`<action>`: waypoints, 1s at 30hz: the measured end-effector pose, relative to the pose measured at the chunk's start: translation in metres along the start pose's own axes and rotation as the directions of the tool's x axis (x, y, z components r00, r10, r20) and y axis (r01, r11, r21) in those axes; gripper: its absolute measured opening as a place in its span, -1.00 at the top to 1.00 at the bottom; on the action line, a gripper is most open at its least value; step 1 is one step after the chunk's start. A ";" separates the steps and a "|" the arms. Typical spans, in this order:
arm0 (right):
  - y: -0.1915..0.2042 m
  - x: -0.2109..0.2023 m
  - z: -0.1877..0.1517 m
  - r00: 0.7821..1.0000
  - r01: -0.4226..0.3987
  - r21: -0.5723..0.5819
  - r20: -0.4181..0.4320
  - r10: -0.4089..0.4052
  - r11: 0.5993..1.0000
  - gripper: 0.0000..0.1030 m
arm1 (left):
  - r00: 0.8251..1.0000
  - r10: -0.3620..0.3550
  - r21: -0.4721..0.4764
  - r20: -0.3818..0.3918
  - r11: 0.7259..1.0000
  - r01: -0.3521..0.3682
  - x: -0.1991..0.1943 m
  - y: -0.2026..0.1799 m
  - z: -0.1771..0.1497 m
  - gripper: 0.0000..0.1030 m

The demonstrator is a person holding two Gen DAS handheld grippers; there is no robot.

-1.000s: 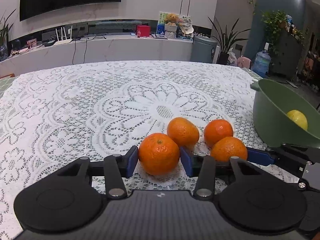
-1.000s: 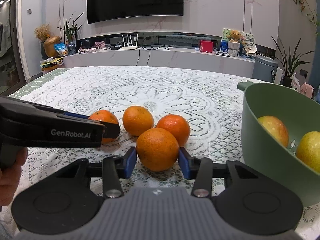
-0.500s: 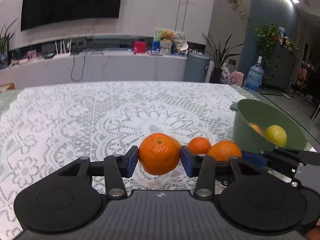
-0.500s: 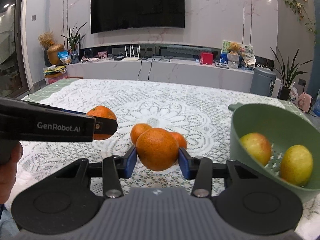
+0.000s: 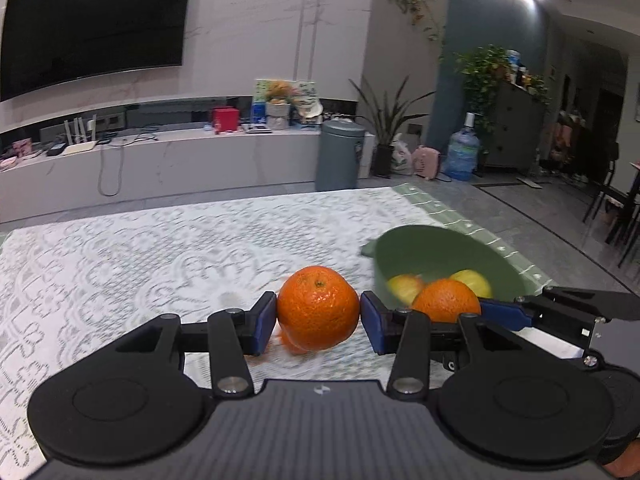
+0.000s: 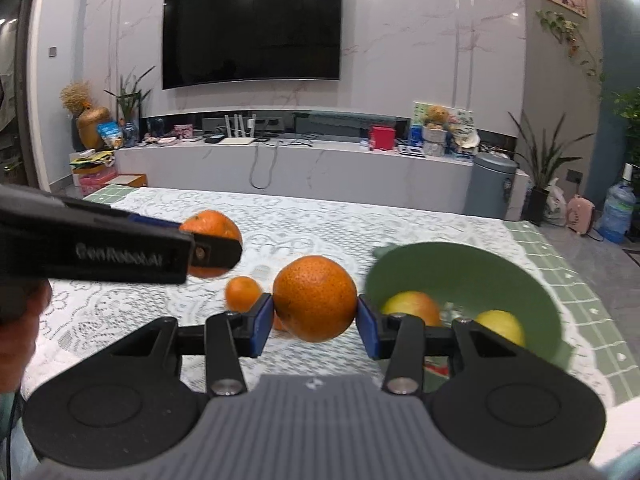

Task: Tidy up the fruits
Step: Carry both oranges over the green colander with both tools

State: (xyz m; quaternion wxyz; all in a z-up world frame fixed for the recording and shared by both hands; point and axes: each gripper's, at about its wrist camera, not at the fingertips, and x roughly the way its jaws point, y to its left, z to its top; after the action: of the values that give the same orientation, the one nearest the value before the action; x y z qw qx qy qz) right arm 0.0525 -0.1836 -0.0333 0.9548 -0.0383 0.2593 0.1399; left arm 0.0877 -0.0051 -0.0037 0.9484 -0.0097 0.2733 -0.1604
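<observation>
My left gripper [image 5: 319, 318] is shut on an orange [image 5: 318, 307] and holds it above the lace tablecloth. My right gripper [image 6: 315, 320] is shut on another orange [image 6: 315, 298], also lifted. In the left wrist view the right gripper's orange [image 5: 446, 301] hangs just left of the green bowl [image 5: 432, 248]. In the right wrist view the left gripper's orange [image 6: 212, 226] is to the left, and the green bowl [image 6: 520, 276] to the right holds an apple [image 6: 412, 306] and a yellow fruit [image 6: 502, 326]. Another orange [image 6: 243, 293] lies on the table.
The white lace tablecloth [image 5: 140, 256] covers the table, with green checked cloth at its right edge [image 6: 568, 276]. A TV wall, a low cabinet and a grey bin [image 5: 340, 154] stand beyond the far table edge.
Both grippers have lifted their oranges off the table and moved them up and toward the green bowl. The loose oranges stay below on the cloth.
</observation>
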 end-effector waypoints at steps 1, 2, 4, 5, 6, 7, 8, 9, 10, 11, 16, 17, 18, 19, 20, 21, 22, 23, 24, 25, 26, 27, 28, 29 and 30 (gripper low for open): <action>-0.006 -0.004 0.001 1.000 0.010 0.009 -0.004 -0.010 1.000 0.18 | 1.000 -0.011 0.007 -0.002 1.000 0.011 0.001 -0.005 0.003 -0.01; -0.012 -0.006 0.003 1.000 0.018 0.016 -0.007 -0.018 1.000 0.18 | 1.000 -0.022 0.016 -0.004 1.000 0.022 0.002 -0.009 0.006 -0.01; -0.024 -0.010 0.007 0.999 0.039 0.031 -0.009 -0.039 0.999 0.18 | 0.999 -0.041 0.039 -0.011 0.998 0.041 0.007 -0.020 0.012 -0.01; -0.028 -0.013 0.009 0.999 0.048 0.037 -0.009 -0.047 0.998 0.18 | 0.999 -0.050 0.052 -0.015 0.997 0.051 0.009 -0.026 0.016 -0.01; -0.034 -0.014 0.012 0.998 0.055 0.042 -0.008 -0.055 0.998 0.18 | 0.998 -0.058 0.064 -0.020 0.996 0.059 0.012 -0.031 0.019 -0.01; -0.039 -0.016 0.014 0.998 0.061 0.046 -0.007 -0.061 0.997 0.18 | 0.997 -0.068 0.074 -0.025 0.995 0.069 0.015 -0.036 0.022 0.00; -0.046 -0.017 0.016 0.998 0.066 0.048 -0.007 -0.065 0.997 0.18 | 0.996 -0.079 0.082 -0.031 0.993 0.081 0.018 -0.041 0.026 -0.01; -0.051 -0.018 0.018 0.998 0.068 0.048 -0.009 -0.067 0.997 0.18 | 0.995 -0.091 0.086 -0.037 0.992 0.094 0.022 -0.046 0.030 -0.01; -0.057 -0.018 0.019 0.998 0.066 0.044 -0.014 -0.065 0.997 0.18 | 0.994 -0.104 0.085 -0.046 0.991 0.108 0.026 -0.050 0.033 0.00; -0.062 -0.017 0.021 0.998 0.064 0.039 -0.022 -0.063 0.997 0.18 | 0.991 -0.119 0.078 -0.057 0.989 0.123 0.030 -0.053 0.037 0.00; -0.086 -0.005 0.025 0.995 0.077 0.012 -0.066 -0.076 0.997 0.18 | 0.981 -0.148 0.071 -0.122 0.985 0.157 0.061 -0.070 0.054 0.00; -0.091 0.000 0.027 0.994 0.077 0.016 -0.077 -0.075 0.997 0.18 | 0.979 -0.156 0.064 -0.134 0.984 0.165 0.067 -0.072 0.057 0.00; -0.096 0.004 0.027 0.993 0.077 0.022 -0.088 -0.075 0.997 0.18 | 0.976 -0.162 0.056 -0.146 0.984 0.172 0.073 -0.073 0.059 0.00; -0.101 0.008 0.028 0.993 0.077 0.031 -0.097 -0.074 0.997 0.18 | 0.974 -0.165 0.053 -0.159 0.983 0.175 0.078 -0.074 0.060 -0.01; -0.108 0.014 0.029 0.992 0.078 0.043 -0.104 -0.073 0.996 0.18 | 0.972 -0.164 0.053 -0.170 0.983 0.175 0.083 -0.076 0.061 0.00; -0.112 0.018 0.030 0.991 0.078 0.053 -0.109 -0.072 0.996 0.18 | 0.972 -0.158 0.060 -0.176 0.984 0.171 0.088 -0.077 0.062 -0.01; -0.116 0.023 0.030 0.991 0.078 0.063 -0.114 -0.070 0.995 0.18 | 0.972 -0.149 0.073 -0.182 0.984 0.164 0.092 -0.078 0.062 0.00; -0.120 0.029 0.031 0.990 0.078 0.072 -0.119 -0.069 0.994 0.18 | 0.972 -0.140 0.086 -0.187 0.984 0.158 0.096 -0.079 0.063 -0.01; -0.123 0.034 0.033 0.990 0.080 0.078 -0.124 -0.070 0.994 0.18 | 0.972 -0.133 0.094 -0.193 0.984 0.154 0.099 -0.080 0.064 -0.01; -0.127 0.040 0.034 0.989 0.081 0.084 -0.130 -0.070 0.993 0.18 | 0.971 -0.129 0.099 -0.200 0.984 0.151 0.104 -0.081 0.065 0.00; -0.130 0.047 0.037 0.988 0.080 0.093 -0.138 -0.066 0.993 0.18 | 0.970 -0.124 0.102 -0.208 0.984 0.148 0.110 -0.081 0.066 -0.01; -0.133 0.052 0.039 0.988 0.077 0.100 -0.143 -0.063 0.992 0.18 | 0.970 -0.117 0.106 -0.214 0.984 0.142 0.114 -0.081 0.067 0.00; -0.135 0.058 0.040 0.988 0.074 0.101 -0.146 -0.058 0.992 0.18 | 0.970 -0.106 0.112 -0.219 0.985 0.133 0.119 -0.081 0.068 0.00; -0.134 0.062 0.041 0.987 0.072 0.097 -0.150 -0.057 0.993 0.18 | 0.970 -0.095 0.117 -0.224 0.985 0.124 0.124 -0.080 0.069 0.00; -0.134 0.067 0.042 0.987 0.073 0.090 -0.153 -0.058 0.993 0.18 | 0.969 -0.086 0.124 -0.230 0.985 0.117 0.128 -0.080 0.071 0.00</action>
State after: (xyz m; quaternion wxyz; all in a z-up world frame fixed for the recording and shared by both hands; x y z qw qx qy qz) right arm 0.1664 -0.2894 -0.0307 0.9374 -0.0115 0.3354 0.0926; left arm 0.2034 -0.1260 -0.0011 0.9005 0.0592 0.3661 -0.2272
